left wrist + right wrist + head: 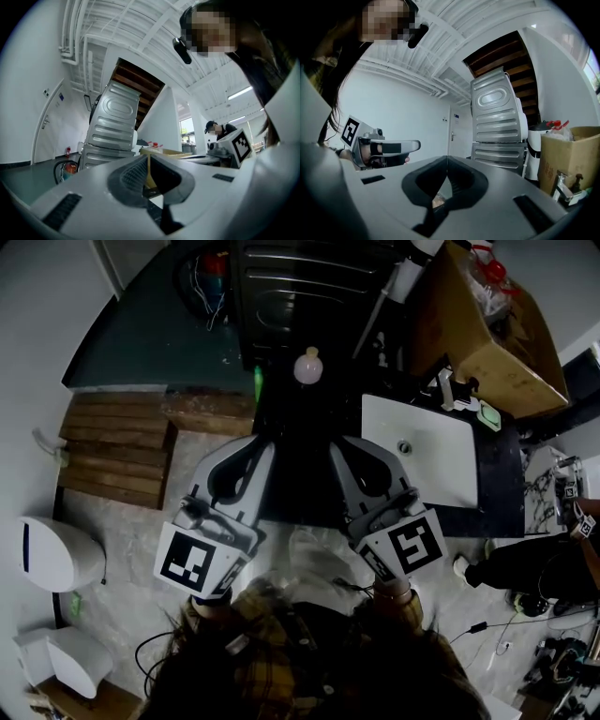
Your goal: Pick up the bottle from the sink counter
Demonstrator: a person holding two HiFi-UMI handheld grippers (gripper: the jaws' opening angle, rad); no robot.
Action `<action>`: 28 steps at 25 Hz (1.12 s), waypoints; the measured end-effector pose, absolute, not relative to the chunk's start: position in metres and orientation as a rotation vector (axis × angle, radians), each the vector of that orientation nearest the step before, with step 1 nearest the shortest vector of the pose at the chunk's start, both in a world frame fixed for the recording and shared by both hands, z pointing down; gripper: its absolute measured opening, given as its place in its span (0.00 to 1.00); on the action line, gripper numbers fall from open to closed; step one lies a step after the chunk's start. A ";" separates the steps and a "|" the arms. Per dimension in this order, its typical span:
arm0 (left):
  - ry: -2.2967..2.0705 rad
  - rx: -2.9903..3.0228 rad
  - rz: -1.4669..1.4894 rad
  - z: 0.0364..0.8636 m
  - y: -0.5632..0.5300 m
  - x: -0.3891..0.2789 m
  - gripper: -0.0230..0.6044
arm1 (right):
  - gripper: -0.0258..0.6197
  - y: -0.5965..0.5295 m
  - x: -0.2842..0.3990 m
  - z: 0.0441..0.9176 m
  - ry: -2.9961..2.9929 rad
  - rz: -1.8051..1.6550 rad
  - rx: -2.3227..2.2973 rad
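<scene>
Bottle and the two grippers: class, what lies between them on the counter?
In the head view, only bare dark counter lies between the bottle and the left gripper and right gripper; the sink sits off to the right.

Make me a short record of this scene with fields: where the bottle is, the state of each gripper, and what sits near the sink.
bottle: on the dark counter, left of the sink, untouched
left gripper: shut, empty, short of the bottle
right gripper: shut, empty, short of the bottle
beyond sink: cardboard box
task status: bottle not yet picked up
</scene>
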State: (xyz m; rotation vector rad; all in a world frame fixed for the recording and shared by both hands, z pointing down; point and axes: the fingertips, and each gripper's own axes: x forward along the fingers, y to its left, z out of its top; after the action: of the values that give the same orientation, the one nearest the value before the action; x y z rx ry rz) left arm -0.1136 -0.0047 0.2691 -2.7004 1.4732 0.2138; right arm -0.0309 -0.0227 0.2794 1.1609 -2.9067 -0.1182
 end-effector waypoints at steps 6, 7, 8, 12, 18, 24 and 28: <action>1.522 -2.711 0.164 0.266 -0.061 -0.102 0.09 | 0.07 -0.085 -0.027 0.268 -2.931 -0.141 1.103; 1.523 -2.705 0.156 0.266 -0.070 -0.101 0.08 | 0.07 -0.094 -0.026 0.267 -2.934 -0.141 1.093; 1.521 -2.696 0.146 0.267 -0.080 -0.099 0.08 | 0.07 -0.102 -0.025 0.266 -2.938 -0.141 1.084; 1.531 -2.699 0.112 0.275 -0.114 -0.090 0.08 | 0.07 -0.132 -0.021 0.267 -2.948 -0.140 1.055; 1.557 -2.732 0.077 0.289 -0.152 -0.072 0.08 | 0.07 -0.160 -0.010 0.278 -2.960 -0.100 1.035; 1.580 -2.744 0.036 0.303 -0.175 -0.060 0.08 | 0.07 -0.176 -0.002 0.290 -2.968 -0.051 1.014; 1.577 -2.729 0.003 0.309 -0.186 -0.061 0.09 | 0.07 -0.185 0.001 0.297 -2.964 -0.010 1.018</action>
State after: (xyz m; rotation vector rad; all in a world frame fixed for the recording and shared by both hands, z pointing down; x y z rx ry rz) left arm -0.0614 -0.1861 0.3093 -2.7292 1.5769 0.0029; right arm 0.0006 -0.1847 0.2970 1.0182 -2.9641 -0.0098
